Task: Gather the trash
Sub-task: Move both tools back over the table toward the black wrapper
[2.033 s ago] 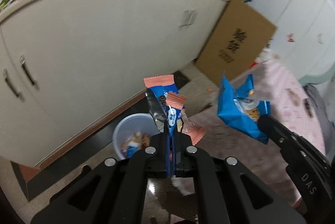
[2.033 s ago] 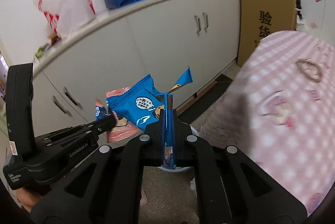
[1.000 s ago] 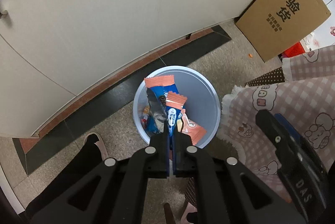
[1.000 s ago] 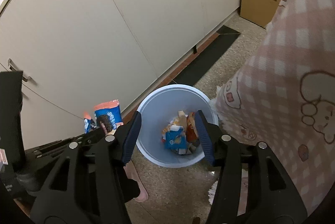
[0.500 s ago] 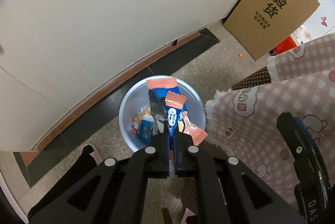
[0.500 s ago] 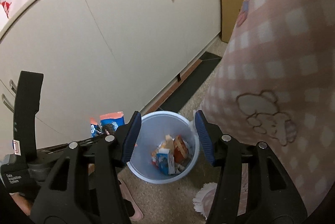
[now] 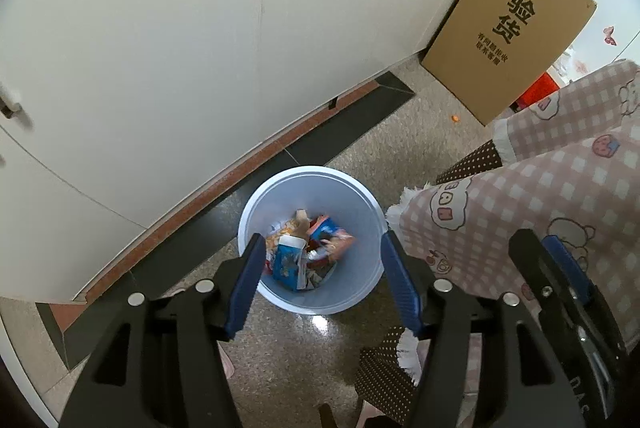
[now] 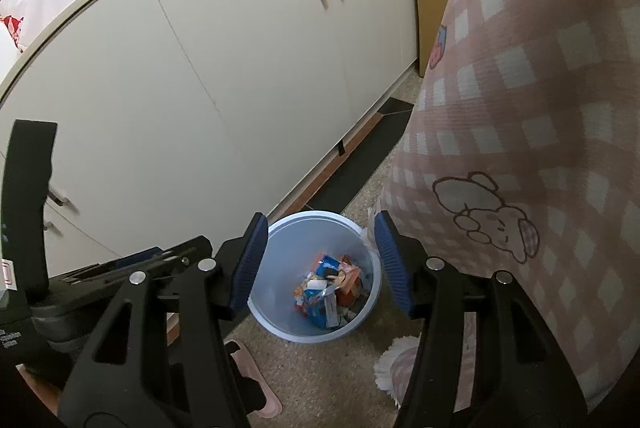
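Both tools hang above the bin (image 7: 256,211), a pale blue round tub standing on the speckled floor (image 7: 296,360) just in front of the cream cabinets (image 7: 168,39).

The left tool (image 7: 322,278) is spread wide, blue pads well apart, nothing between them. Its fingers frame the bin's near rim, one on each side.

The right tool (image 8: 318,264) is spread just as wide and is empty too. It also frames the bin from above. In the left wrist view it shows at the lower right edge, over the pink checked cloth (image 7: 552,203).

The trash is in the bin. A heap of wrappers (image 7: 308,252) lies on the bottom: blue, orange and white packets, jumbled together, some crumpled. From the right wrist view the same heap (image 8: 328,290) sits low in the tub, a blue packet toward the near side and orange ones toward the right. How many packets there are, I cannot tell.

The cloth hangs down just right of the bin, its white fringe close to the rim. A flat cardboard box (image 7: 508,27) with black printed characters leans beyond it, near the cabinet's end. A dark strip runs along the cabinet foot behind the bin. A pink slipper (image 8: 256,384) shows at the bottom of the right wrist view, beneath the tool.
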Available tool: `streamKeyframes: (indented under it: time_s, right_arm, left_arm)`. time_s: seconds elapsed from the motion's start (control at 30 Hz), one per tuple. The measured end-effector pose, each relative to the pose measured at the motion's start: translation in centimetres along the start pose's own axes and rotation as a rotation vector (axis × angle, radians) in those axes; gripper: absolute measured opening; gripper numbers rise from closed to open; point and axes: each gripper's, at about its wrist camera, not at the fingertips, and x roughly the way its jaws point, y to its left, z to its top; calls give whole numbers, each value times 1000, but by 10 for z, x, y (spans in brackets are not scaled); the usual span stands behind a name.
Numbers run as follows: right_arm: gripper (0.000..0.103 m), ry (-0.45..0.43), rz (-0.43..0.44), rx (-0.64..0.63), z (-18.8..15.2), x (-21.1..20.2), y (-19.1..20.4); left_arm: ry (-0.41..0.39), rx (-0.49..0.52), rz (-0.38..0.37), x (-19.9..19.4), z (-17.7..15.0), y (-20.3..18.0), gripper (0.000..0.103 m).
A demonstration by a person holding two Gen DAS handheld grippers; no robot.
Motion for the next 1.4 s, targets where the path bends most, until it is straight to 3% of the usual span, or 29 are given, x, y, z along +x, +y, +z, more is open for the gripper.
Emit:
streamKeyframes:
  time_s: [0.23, 0.47, 0.73, 0.87, 1.07, 1.4]
  right_arm:
    - [56, -17, 51, -11, 4, -31, 16]
    - [58, -19, 176, 61, 12, -78, 21]
    - [59, -139, 210, 65, 29, -158, 10]
    - [59, -202, 187, 81, 40, -192, -15]
    - [62, -274, 106, 116, 56, -237, -74]
    - [68, -235, -76, 207, 73, -266, -201]
  left_arm:
    - [-75, -24, -4, -49, -4, 8, 59]
    - [-204, -30, -29, -127, -12, 7, 61]
    - [-339, 6, -89, -203, -20, -27, 63]
    - [-375, 67, -152, -228, -18, -69, 63]
    - [-356, 193, -247, -237, -19, -149, 64]
    - [-309, 499, -246, -205, -22, -285, 67]
